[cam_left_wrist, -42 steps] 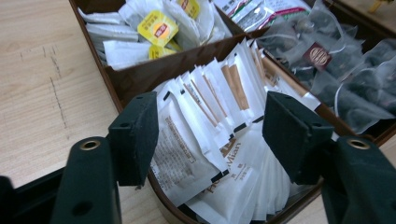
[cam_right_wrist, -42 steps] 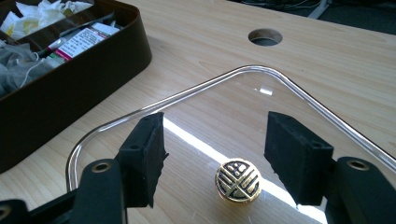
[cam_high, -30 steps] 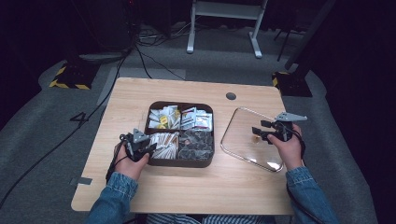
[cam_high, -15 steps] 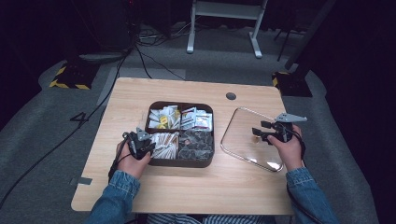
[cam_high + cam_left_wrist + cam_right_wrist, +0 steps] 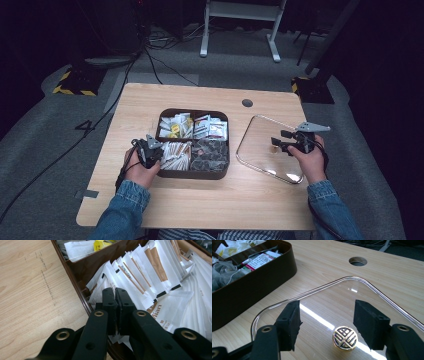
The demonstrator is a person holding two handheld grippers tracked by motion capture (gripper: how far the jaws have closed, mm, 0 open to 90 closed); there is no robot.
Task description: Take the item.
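Four compartments divide the dark brown tray [image 5: 192, 174] at frame centre, holding white paper sachets [image 5: 155, 282]. Left gripper [image 5: 115, 293] has just closed fully above them, empty. Right gripper [image 5: 325, 315], half open, straddles the clear glass lid [image 5: 332, 300]'s gold knob [image 5: 345, 338] untouched.

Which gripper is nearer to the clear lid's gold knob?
Right. The right gripper hangs open just above the clear lid, its jaws to either side of the gold knob. The left gripper is across the brown tray, shut among white sachets.
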